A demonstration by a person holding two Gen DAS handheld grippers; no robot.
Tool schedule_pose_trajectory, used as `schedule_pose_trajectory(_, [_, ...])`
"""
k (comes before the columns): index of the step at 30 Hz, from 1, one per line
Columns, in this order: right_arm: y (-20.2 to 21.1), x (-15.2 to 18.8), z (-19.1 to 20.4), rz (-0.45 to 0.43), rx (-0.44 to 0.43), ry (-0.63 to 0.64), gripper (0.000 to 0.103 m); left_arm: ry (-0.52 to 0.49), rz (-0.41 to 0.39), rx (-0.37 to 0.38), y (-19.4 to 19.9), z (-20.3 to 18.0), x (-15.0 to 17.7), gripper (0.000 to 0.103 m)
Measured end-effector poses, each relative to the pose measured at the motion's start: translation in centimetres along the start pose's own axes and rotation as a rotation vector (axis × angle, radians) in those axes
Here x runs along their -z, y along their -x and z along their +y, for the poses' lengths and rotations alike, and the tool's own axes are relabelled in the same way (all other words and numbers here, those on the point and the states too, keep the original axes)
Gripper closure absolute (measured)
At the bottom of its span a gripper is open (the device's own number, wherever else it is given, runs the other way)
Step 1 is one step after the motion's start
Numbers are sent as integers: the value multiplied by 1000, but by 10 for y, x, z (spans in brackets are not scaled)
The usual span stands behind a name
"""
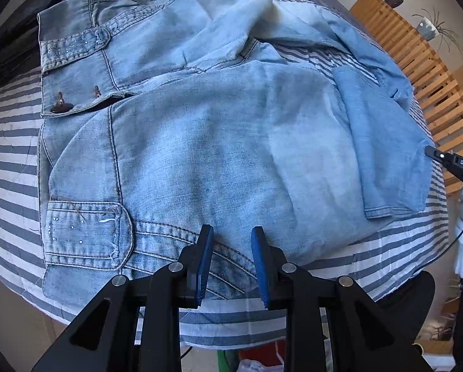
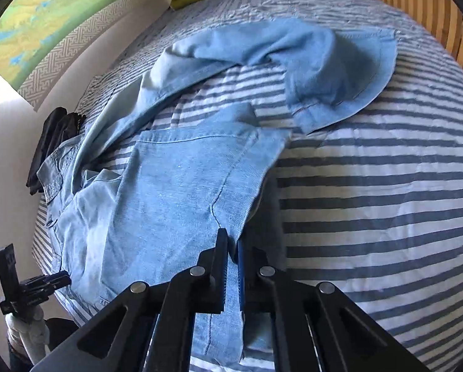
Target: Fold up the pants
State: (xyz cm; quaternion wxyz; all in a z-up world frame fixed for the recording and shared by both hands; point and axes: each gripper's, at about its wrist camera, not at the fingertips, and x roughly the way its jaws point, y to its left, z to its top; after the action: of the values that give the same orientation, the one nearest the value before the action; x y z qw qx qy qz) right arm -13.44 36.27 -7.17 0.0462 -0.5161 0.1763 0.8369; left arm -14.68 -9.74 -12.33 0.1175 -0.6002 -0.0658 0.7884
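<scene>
Light-blue denim pants (image 1: 200, 142) lie spread on a striped bed, filling the centre of the left wrist view. The waistband, with a button and stitched pocket flaps, runs down the left of the frame. One leg is folded back at right; the other trails toward the upper right. The fabric is rumpled.

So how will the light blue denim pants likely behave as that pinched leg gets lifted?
The light blue denim pants will probably drape limply: the far leg already lies crumpled. The right gripper pinches only a thin edge, so the rest should trail. The striped bedcover looks soft, so some dragging friction seems likely.
</scene>
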Motion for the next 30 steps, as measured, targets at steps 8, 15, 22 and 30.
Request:
schedule_pose_trajectory(8, [92,-15,-119,-137,860,43,98,-42,-1,17,7,-17,3,76])
schedule_pose_trajectory(15, [90,-12,-174,-77,839,-69,80,-204,10,26,7,-72,21,71])
schedule_pose_trajectory(22, [64,34,-99,-53,352,50,72,-536,11,-112,-23,-150,38,62])
schedule_pose_trajectory(30, [16,104,-13,19,292,391,59,-770,22,-220,-66,-192,49,86])
